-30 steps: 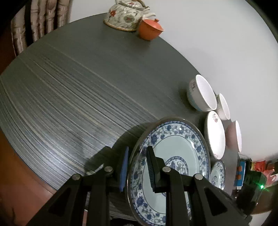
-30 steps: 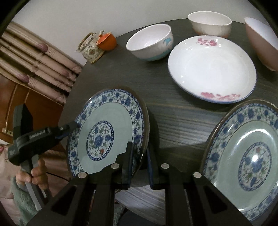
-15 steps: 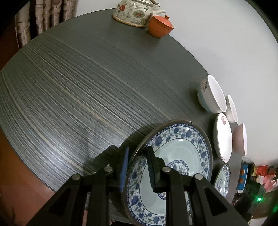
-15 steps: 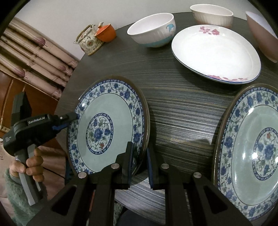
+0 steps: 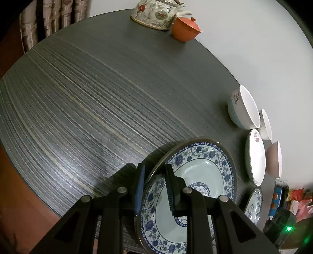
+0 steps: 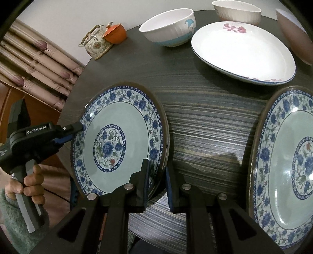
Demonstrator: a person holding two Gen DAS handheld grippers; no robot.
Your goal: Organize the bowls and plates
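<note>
A blue-and-white floral plate is held above the dark round table by both grippers. My left gripper is shut on its left rim; it also shows in the right wrist view. My right gripper is shut on the plate's near right rim. A second matching plate lies on the table to the right. A white plate with pink flowers lies behind it.
A white-and-blue bowl, a cream bowl and a pink bowl stand at the back right. A floral teapot and an orange cup stand at the table's far edge. Curtains hang at left.
The held plate has moved closer to the table's near left edge with both grippers still on it. Everything else stays put.
</note>
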